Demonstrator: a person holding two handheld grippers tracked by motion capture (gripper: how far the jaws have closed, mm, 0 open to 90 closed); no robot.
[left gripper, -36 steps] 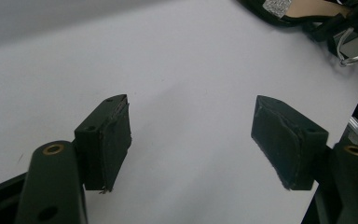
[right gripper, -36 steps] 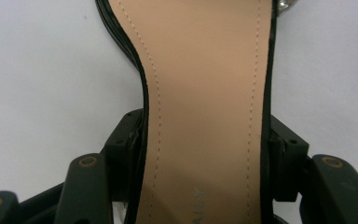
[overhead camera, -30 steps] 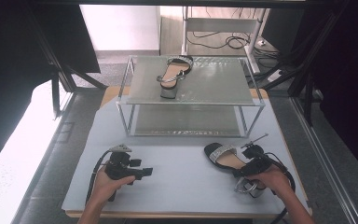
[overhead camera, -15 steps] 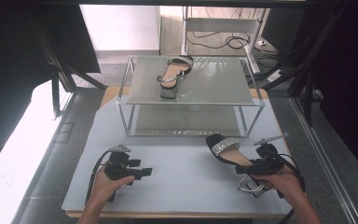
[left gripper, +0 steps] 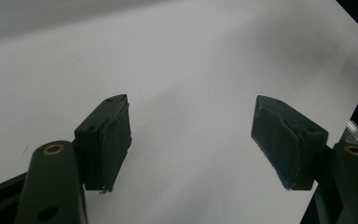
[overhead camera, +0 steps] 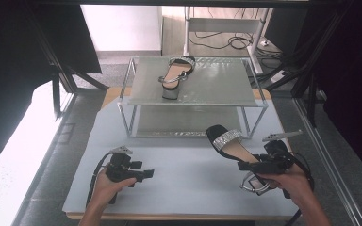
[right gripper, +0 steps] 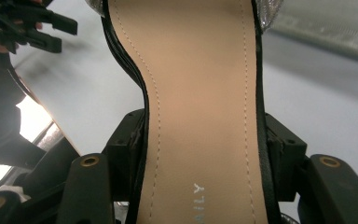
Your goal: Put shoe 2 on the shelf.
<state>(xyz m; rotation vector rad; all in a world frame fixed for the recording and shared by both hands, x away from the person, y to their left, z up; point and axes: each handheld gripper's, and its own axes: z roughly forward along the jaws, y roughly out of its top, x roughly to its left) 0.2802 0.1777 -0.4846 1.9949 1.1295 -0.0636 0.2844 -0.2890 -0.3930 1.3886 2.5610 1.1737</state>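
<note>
So the right gripper (overhead camera: 250, 165) has the sandal (overhead camera: 231, 145) clamped across the insole, jaws pinching both sides of the footbed around the waist of the shoe (the right gripper view makes that really clear, tan insole running straight up between the two black jaws). It's held up off the desk (overhead camera: 179, 188) near the right front corner, just in front of the glass rack (overhead camera: 217, 89).

Looks to me like the carry step: shoe's picked up, not placed yet. My guess is it goes up on the top shelf next to the other sandal (overhead camera: 173, 77), which sits towards the shelf's back, a bit left of middle. That would mean lifting it clear of the shelf's front rail and setting it down flat beside its mate without bumping it.

Orientation: long axis runs from the front right corner towards the rack, angled a little left. Toe with the sparkly strap points away at the rack, heel end is back by the hand.

Left gripper (overhead camera: 143, 175) is just sitting near the left front of the desk, jaws spread wide with nothing between them.
</note>
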